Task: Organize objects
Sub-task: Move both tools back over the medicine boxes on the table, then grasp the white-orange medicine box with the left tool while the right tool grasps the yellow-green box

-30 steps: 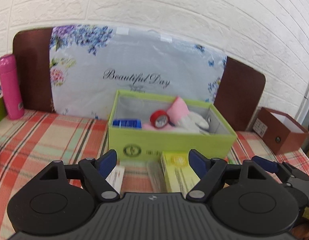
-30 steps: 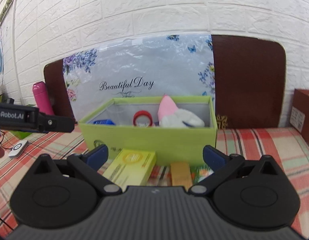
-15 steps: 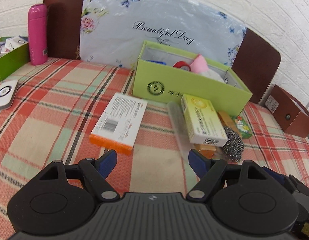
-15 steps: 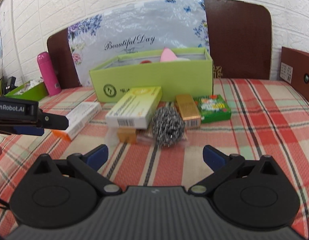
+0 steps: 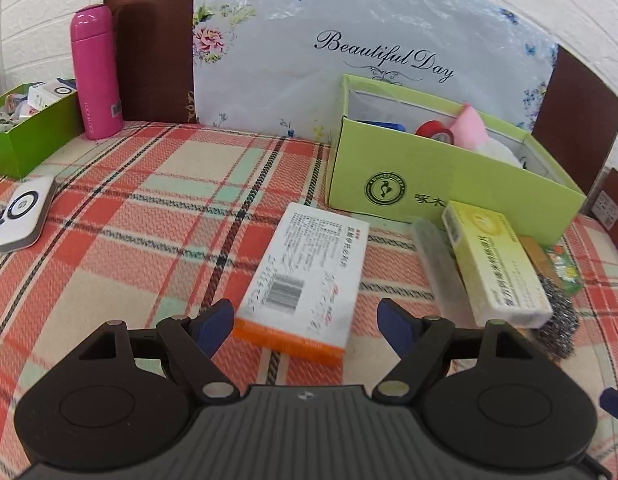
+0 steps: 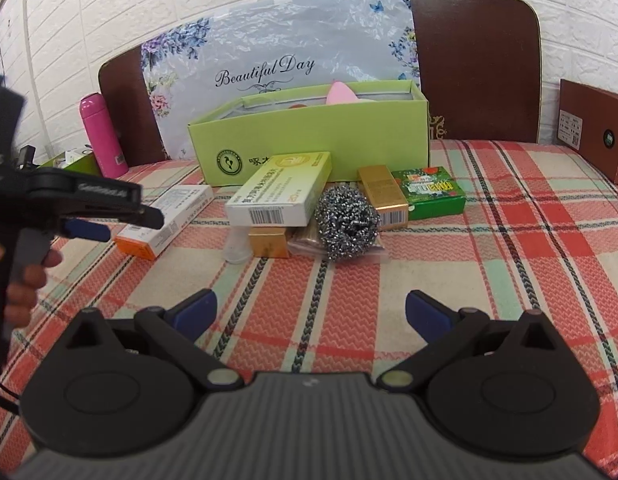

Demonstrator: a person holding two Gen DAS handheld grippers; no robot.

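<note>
My left gripper (image 5: pixel 305 326) is open, its fingers either side of the near end of a white and orange box (image 5: pixel 305 280) lying on the plaid cloth. A yellow-green box (image 5: pixel 495 264) and steel scourer (image 5: pixel 557 328) lie to its right, before the open lime-green box (image 5: pixel 449 184) holding a red tape roll (image 5: pixel 435 130) and pink glove. My right gripper (image 6: pixel 311 312) is open and empty, short of the scourer (image 6: pixel 347 220), yellow-green box (image 6: pixel 283 194), gold boxes (image 6: pixel 383 194) and green packet (image 6: pixel 431 192). The left gripper (image 6: pixel 89 228) shows at the left there.
A pink bottle (image 5: pixel 96 72) and a green tray (image 5: pixel 29 132) of small items stand far left, a white device (image 5: pixel 25 212) nearby. A brown box (image 6: pixel 597 128) stands at the right. A floral board (image 5: pixel 369 48) leans on the brick wall.
Both grippers have drawn back and tilted down from the lime-green box. The left one has come over the near end of the white and orange box. Both stay open.
</note>
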